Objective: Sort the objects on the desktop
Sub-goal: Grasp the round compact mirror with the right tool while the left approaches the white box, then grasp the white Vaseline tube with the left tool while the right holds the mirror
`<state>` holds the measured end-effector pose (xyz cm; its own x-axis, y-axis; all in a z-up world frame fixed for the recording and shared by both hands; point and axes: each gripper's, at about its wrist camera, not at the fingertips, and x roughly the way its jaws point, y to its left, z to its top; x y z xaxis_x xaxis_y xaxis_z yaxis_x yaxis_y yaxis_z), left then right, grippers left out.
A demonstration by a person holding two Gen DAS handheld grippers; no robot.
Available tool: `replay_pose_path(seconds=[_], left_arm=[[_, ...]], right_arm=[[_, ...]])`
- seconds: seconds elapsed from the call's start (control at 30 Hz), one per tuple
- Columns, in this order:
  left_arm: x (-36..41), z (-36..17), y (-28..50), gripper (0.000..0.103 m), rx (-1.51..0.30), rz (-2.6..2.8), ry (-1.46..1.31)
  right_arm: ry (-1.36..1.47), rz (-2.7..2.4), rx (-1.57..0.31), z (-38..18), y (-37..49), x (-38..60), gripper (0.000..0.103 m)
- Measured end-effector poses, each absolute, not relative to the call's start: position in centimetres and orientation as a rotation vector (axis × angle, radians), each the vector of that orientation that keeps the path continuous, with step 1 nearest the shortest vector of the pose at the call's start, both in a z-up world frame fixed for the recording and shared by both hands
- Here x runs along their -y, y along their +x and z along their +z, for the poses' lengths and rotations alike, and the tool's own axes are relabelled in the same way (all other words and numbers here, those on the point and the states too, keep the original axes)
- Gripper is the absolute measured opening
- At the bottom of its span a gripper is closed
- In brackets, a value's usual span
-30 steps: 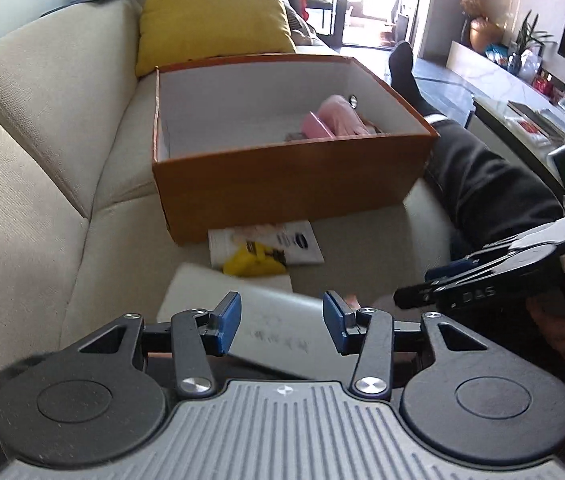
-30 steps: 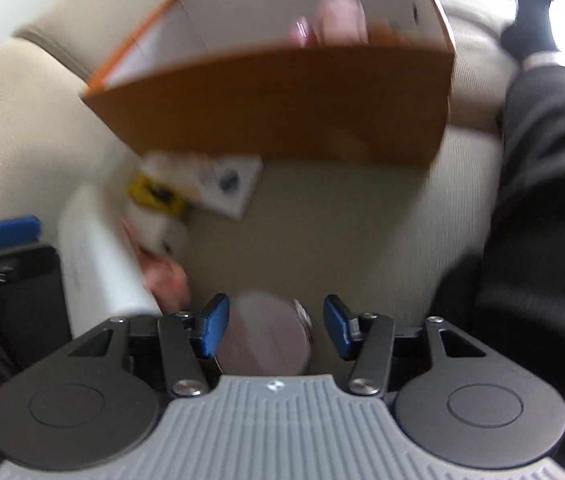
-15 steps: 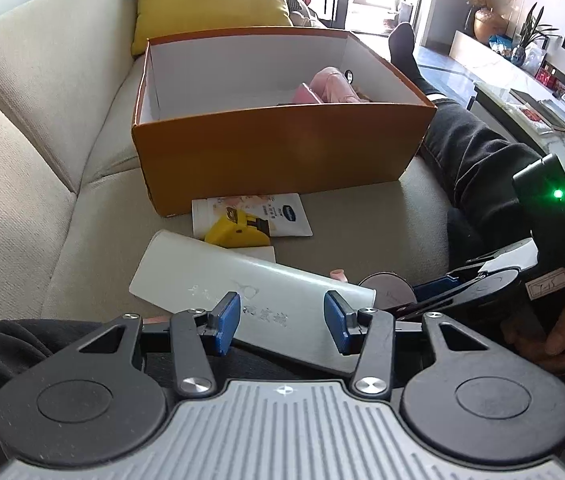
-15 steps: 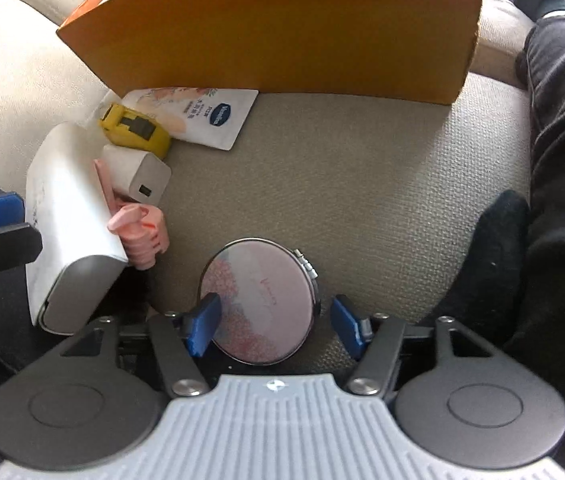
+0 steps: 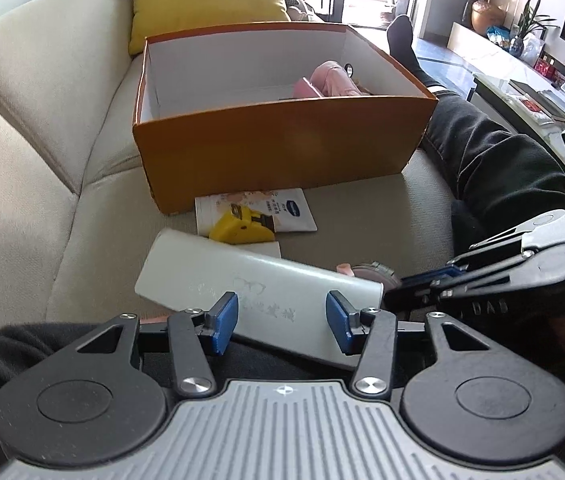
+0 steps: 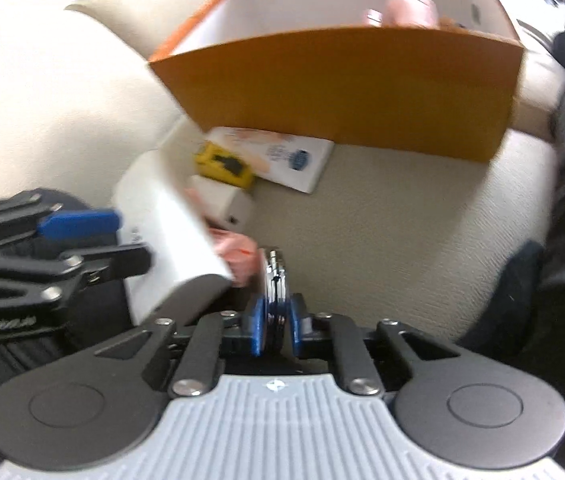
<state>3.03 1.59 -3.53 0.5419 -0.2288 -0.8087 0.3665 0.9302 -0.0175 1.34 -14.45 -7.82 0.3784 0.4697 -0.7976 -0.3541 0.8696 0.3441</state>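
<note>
My right tongs are closing on the round compact mirror, pads pressing it edge-on, just above the sofa cushion. My left tongs hang part open, jaws opening, nothing gripped, over the white case. The orange box sits behind, yellow tape measure and leaflet before it.

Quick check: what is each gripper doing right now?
Left gripper: open, holding nothing, above the long white case.
Right gripper: closing on the round pink compact mirror, held edge-on.
</note>
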Motion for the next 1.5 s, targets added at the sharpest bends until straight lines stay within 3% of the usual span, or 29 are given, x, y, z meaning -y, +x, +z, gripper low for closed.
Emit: replay_pose_path(seconds=[0.33,0.67,1.1,1.5], left_arm=[[-1.9,-2.8,5.9,0.053,-0.913,-0.389,0.240],[-4.6,-3.3,12.7,0.056,-0.991,-0.285,-0.018],[6.9,-6.6,11.1,0.056,-0.898,-0.492,0.638],[9.6,-11.6,11.1,0.057,-0.971,-0.558,1.024]], right_arm=[[0.158,0.553,-1.076,-8.1,2.4,15.0,0.014],[0.125,0.441,-0.982,-6.3,6.0,16.5,0.014],[0.148,0.357,-0.966,-6.6,7.5,19.9,0.014],[0.238,0.394,-0.964,-7.8,7.8,20.9,0.014]])
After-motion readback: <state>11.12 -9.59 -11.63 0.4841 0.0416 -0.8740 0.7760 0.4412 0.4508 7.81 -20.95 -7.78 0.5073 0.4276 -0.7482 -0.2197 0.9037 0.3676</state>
